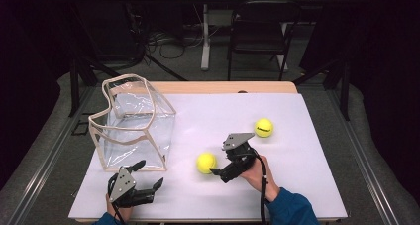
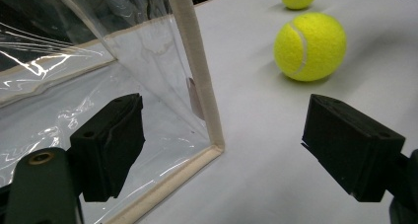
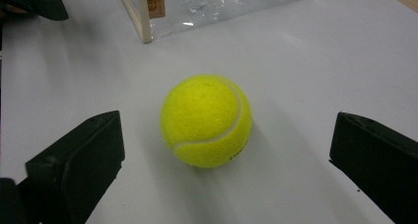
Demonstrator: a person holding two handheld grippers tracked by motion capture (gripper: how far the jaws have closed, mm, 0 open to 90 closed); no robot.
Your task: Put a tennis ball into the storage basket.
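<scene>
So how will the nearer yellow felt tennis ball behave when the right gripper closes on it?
The nearer yellow felt tennis ball is round and sits free on the white table cover, so it probably rolls if nudged off-centre. Its fuzzy surface should grip the right gripper jaws.

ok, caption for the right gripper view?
Open right hand-held gripper lined up on a yellow tennis ball, clear bag beyond.

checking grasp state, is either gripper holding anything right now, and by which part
Nothing is held. The right gripper is open around the near tennis ball, not touching; the left gripper is open by the clear bag.
</scene>
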